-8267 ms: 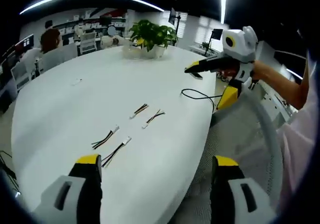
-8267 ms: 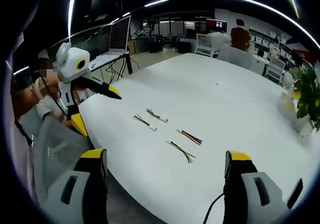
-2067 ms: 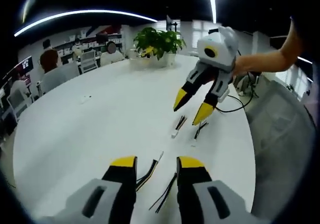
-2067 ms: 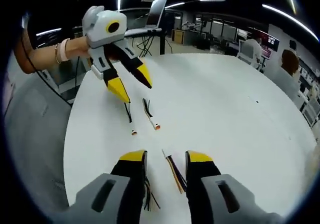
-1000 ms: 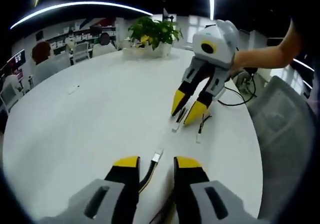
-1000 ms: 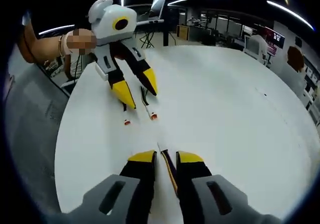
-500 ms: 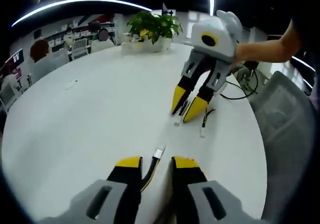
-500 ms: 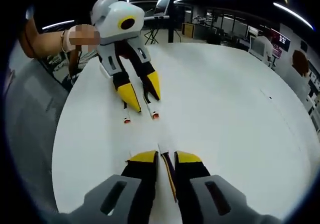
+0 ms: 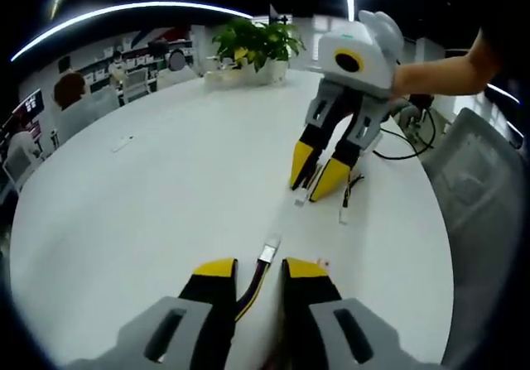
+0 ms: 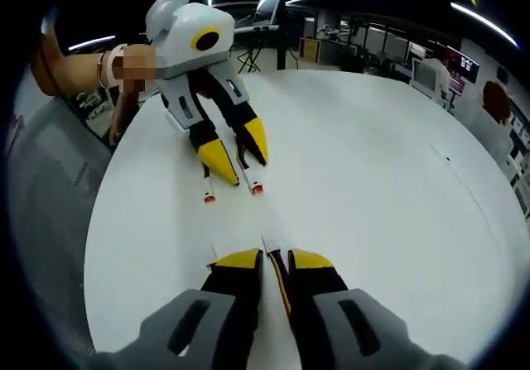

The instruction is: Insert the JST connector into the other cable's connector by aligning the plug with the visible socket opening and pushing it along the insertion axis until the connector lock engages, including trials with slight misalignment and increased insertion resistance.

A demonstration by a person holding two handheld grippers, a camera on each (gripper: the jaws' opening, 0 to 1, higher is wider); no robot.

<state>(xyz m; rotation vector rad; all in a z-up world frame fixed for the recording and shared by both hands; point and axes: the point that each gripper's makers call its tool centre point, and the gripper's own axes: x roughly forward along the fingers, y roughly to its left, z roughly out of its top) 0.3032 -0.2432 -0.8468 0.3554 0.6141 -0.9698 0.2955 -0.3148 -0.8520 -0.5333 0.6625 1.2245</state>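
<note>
white oval table (image 9: pixel 149 188) in an open office carries the work: the left claw (image 9: pixel 258 271) is nearly closed about a cable (image 9: pixel 251 283) whose white connector (image 9: pixel 267 251) juts just beyond its tips. the right claw (image 10: pixel 263 264) is likewise pinched on its own thin lead (image 10: pixel 279 277) lying on the table. judged step: picking up both cables; next calls for lifting and aligning plug to socket.

A white oval table (image 9: pixel 149 180) carries short wired cables: two (image 10: pixel 252 184) lie side by side at upper centre of the right gripper view. A potted plant (image 9: pixel 248 43) stands at the far edge, top centre of the left gripper view.
</note>
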